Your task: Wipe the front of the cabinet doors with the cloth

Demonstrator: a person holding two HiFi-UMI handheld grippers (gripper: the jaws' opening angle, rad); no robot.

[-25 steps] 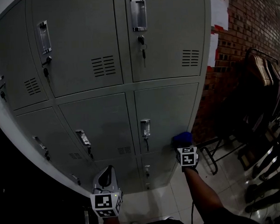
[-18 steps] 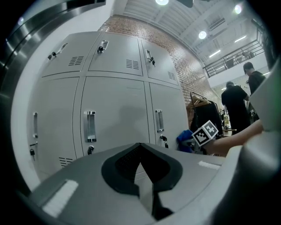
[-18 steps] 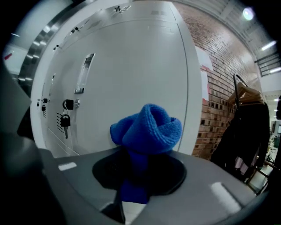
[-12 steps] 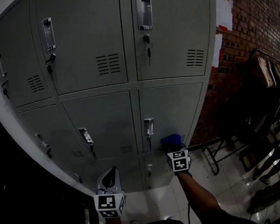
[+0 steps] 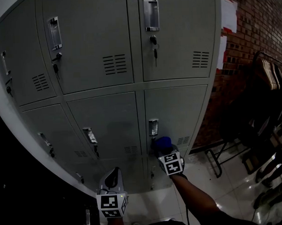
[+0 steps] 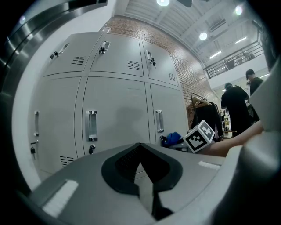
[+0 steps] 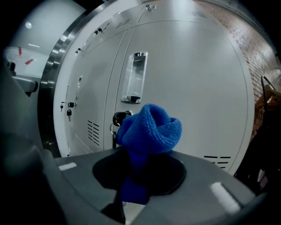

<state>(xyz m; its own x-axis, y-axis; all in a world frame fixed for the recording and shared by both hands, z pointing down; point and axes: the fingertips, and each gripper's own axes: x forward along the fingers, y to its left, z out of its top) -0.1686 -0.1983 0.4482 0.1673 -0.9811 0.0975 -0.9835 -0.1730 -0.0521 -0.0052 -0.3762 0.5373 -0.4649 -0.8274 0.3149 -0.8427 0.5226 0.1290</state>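
Grey metal locker cabinet doors [image 5: 175, 108] fill the head view. My right gripper [image 5: 163, 148] is shut on a bunched blue cloth [image 5: 162, 142], which sits against the middle-row door just below its recessed handle [image 5: 153, 127]. In the right gripper view the blue cloth [image 7: 149, 129] sticks out from the jaws beside the key lock [image 7: 119, 118] under the handle [image 7: 136, 78]. My left gripper [image 5: 112, 179] hangs low, away from the doors, its jaws shut with nothing between them [image 6: 141, 165].
A brick wall [image 5: 258, 22] stands right of the cabinet. A clothes rack with hangers [image 5: 267, 77] and a metal frame [image 5: 221, 153] stand on the tiled floor at right. Keys hang from the upper door locks [image 5: 154, 42]. People stand far off [image 6: 235, 99].
My right gripper has slid the blue cloth leftward across the middle-row door, from its right edge to beneath the handle. The left gripper has stayed put.
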